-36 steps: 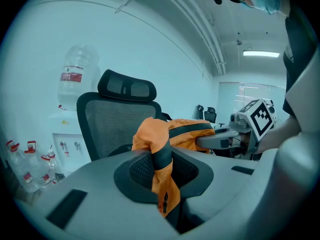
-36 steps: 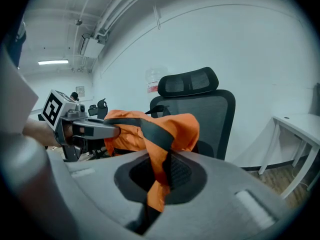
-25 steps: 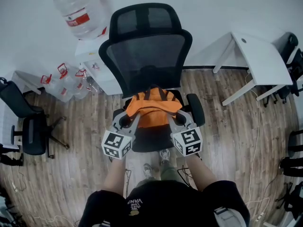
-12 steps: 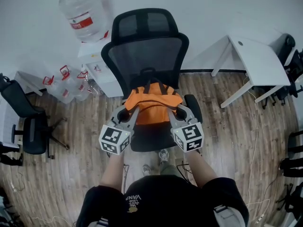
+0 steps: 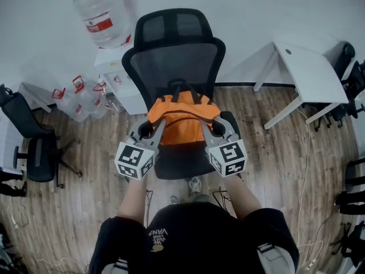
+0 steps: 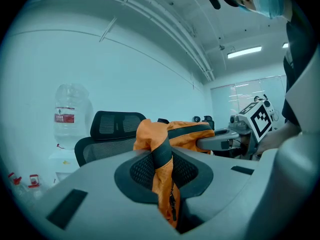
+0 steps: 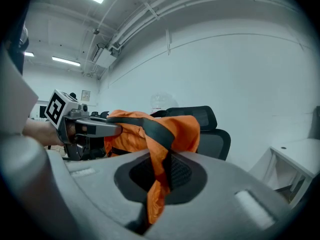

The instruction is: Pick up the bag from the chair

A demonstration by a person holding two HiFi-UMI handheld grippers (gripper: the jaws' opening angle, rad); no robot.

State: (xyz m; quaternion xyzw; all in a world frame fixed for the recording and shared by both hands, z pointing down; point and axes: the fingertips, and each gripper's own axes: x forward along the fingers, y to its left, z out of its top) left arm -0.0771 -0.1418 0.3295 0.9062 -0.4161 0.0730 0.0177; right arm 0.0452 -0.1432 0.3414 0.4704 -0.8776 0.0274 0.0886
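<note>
An orange bag with black straps hangs above the seat of the black office chair, held between both grippers. My left gripper is shut on the bag's left side; orange cloth and a black strap are pinched between its jaws. My right gripper is shut on the bag's right side, with cloth and strap clamped in its jaws. In the left gripper view the bag stretches toward the other gripper. In the right gripper view the bag spans to the left gripper.
A water dispenser with a large bottle stands behind the chair at the left. A white desk is at the right, a second black chair at the far left. The person's feet are on the wood floor by the chair base.
Both grippers have lifted the bag up and slightly away from the seat. The bag now sits higher against the chair's backrest.
</note>
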